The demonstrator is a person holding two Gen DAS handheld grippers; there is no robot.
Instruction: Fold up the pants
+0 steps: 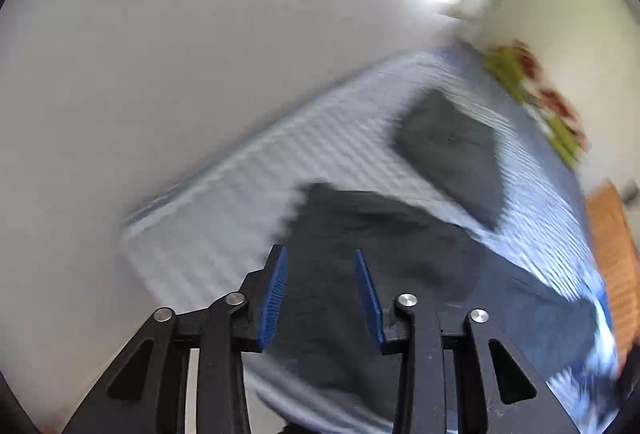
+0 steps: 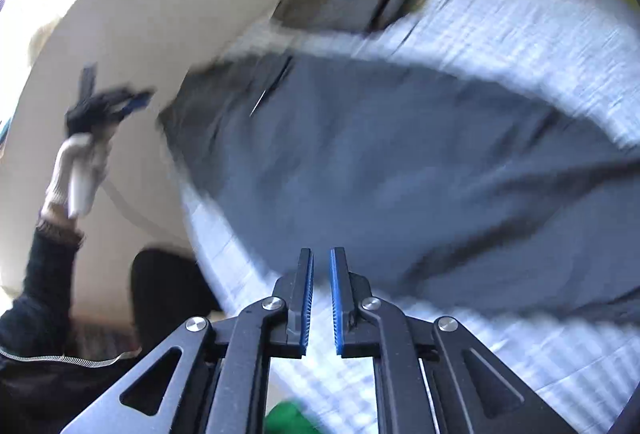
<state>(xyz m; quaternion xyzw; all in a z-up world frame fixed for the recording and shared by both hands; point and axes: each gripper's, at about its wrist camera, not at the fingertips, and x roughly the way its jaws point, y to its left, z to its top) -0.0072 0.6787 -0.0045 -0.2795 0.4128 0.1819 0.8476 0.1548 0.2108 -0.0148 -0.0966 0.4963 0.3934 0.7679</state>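
Observation:
Dark grey pants [image 1: 400, 274] lie spread on a bed with a blue-and-white striped cover [image 1: 240, 194]. My left gripper [image 1: 319, 250] hangs over the pants' near-left part with its blue pads wide apart and nothing between them. In the right wrist view the pants [image 2: 400, 162] fill the middle. My right gripper [image 2: 321, 250] hovers over their near edge, with a narrow gap between the pads and no cloth in it. At the left of that view a gloved hand [image 2: 76, 170] holds the left gripper [image 2: 140, 99] raised, clear of the cloth. Both views are blurred.
A second dark garment [image 1: 448, 146], folded, lies farther back on the bed and shows too in the right wrist view [image 2: 344, 2]. A white wall [image 1: 200, 54] runs along the bed's far side. A green-and-red patterned thing [image 1: 536, 102] lies at the bed's end. Something green [image 2: 292, 420] sits below my right gripper.

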